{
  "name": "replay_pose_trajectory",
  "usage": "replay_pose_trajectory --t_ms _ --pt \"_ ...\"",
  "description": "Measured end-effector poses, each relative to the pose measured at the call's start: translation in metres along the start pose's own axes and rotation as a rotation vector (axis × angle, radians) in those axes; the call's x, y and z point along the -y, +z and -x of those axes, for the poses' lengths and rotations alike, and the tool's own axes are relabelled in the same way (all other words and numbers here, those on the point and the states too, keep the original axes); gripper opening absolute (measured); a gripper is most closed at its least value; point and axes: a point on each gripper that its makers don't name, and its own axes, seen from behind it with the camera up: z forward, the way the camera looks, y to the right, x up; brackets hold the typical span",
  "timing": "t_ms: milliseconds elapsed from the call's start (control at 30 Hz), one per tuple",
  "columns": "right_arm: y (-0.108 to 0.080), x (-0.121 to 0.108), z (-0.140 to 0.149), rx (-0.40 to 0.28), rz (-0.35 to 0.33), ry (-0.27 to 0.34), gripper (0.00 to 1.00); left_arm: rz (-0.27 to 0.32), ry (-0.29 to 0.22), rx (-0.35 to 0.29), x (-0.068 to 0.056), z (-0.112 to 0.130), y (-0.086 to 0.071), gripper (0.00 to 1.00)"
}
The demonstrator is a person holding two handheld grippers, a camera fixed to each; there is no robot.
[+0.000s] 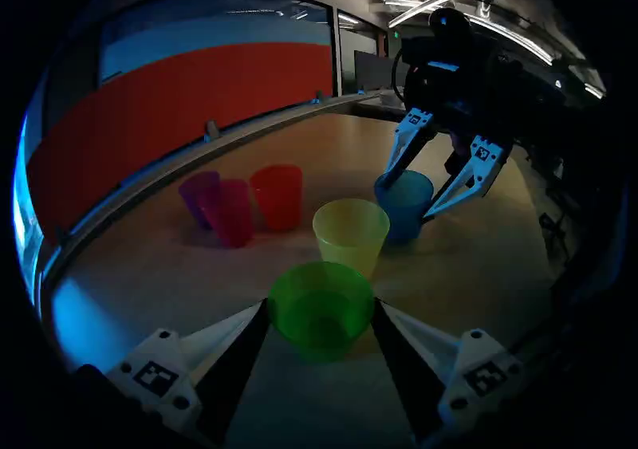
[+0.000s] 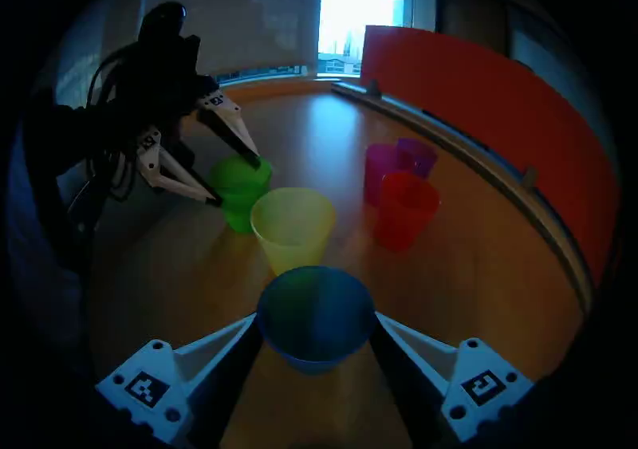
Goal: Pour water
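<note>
Green plastic cup [image 1: 320,313] sits clasped between the left gripper's [image 1: 319,305] fingers and the blue cup [image 2: 316,325] between the right gripper's [image 2: 316,317] fingers, both apparently upright on the wooden bench [image 1: 478,265] beside a yellow cup [image 1: 351,232], so pouring looks not yet begun, and I cannot tell whether either holds water.

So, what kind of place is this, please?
Probably an office or meeting room: a long wooden table with a red partition along its edge, strip lights on the ceiling, and a bright window.
</note>
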Motion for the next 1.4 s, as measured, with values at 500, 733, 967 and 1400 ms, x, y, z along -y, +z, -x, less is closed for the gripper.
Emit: replay_pose_trajectory --t_ms 500,733,967,1400 --pt "-0.008 0.002 0.014 0.018 0.008 0.008 0.92 -0.001 -0.018 0.001 0.001 0.004 -0.003 0.89" --pt "-0.007 0.003 0.021 0.037 0.017 -0.008 0.93 -0.001 -0.029 0.003 0.001 0.005 -0.003 0.89" --pt "-0.007 0.005 0.023 0.039 0.019 -0.004 0.98 0.008 -0.023 0.025 -0.001 0.009 -0.005 0.94" --pt "-0.013 0.006 0.029 0.034 0.032 0.012 0.98 -0.013 -0.021 0.039 0.002 0.016 -0.01 0.94"
